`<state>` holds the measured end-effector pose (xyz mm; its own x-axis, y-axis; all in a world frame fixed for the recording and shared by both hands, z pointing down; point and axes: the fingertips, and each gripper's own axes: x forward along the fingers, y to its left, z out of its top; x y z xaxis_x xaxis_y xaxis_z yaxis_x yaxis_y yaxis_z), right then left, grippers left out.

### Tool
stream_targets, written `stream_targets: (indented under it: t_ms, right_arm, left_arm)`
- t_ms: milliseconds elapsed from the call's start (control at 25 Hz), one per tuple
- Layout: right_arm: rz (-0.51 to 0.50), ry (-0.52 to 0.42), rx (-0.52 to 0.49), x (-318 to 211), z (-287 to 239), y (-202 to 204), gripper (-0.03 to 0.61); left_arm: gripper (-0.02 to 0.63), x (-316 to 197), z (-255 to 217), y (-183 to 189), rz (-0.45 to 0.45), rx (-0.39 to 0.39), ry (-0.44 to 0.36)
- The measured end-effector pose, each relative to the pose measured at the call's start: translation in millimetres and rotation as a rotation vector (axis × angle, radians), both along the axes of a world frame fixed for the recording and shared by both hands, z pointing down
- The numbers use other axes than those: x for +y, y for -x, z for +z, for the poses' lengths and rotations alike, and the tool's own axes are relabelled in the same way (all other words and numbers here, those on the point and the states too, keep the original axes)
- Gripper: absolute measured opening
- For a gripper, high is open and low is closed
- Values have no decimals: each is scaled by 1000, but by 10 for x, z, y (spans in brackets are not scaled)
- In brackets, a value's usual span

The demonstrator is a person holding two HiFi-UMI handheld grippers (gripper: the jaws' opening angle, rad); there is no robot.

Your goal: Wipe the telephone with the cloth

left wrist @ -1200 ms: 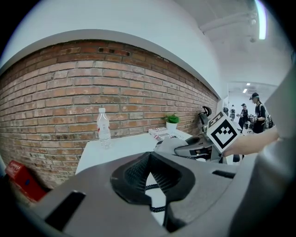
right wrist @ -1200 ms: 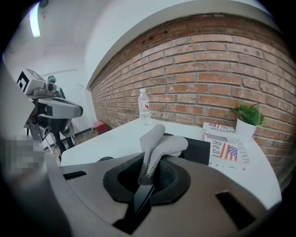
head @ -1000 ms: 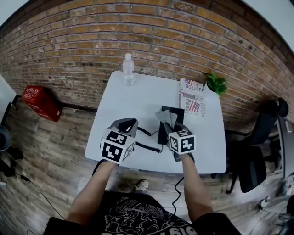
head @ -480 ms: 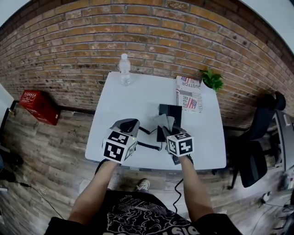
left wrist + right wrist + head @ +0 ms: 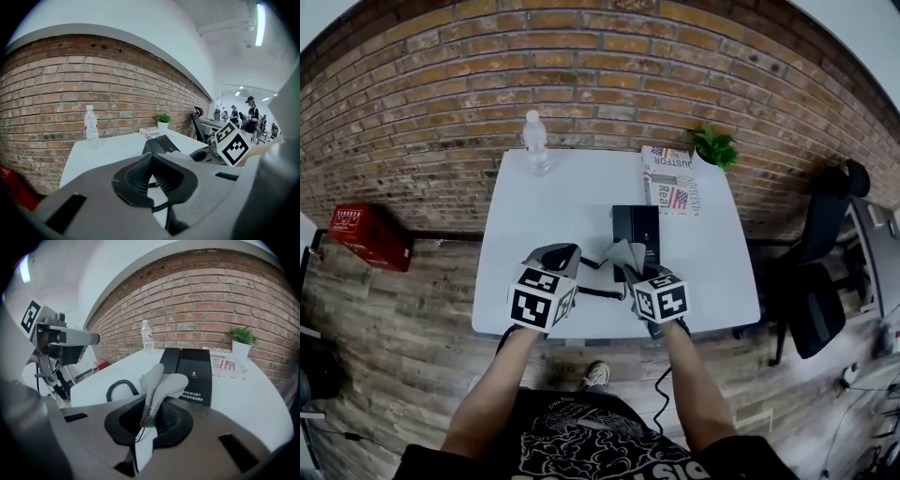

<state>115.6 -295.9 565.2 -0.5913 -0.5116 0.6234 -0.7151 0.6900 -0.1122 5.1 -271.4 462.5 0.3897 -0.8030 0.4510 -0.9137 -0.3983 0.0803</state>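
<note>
Grey cloth (image 5: 157, 385) is pinched by the right gripper (image 5: 150, 414). Just ahead, the black telephone (image 5: 635, 230) lies on the white table (image 5: 534, 202), lengthwise away from those jaws. Farther off, the left gripper (image 5: 151, 164) is closed on nothing.

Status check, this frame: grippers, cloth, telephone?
Right gripper shut on cloth, close to telephone. Left gripper shut, empty. Coiled cord lies between grippers.

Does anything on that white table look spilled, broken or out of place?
Nothing stands out: the bottle and plant stand upright, the telephone lies flat, and the right claw pinches the cloth.
</note>
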Motion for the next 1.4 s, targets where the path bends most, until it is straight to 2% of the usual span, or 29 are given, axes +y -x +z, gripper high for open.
stream_targets:
  t_ms: [480,880,1400]
  right_arm:
    - [47,49,12,317,178,-54,11]
    - [67,59,19,425,245,-96,11]
    - [32,-66,-34,58,-416,-139,11]
  left_arm:
    - [5,57,123,-94,78,6,24]
    - [5,82,202,-162,108,10,38]
    - [5,-33,195,-146,64,12,42]
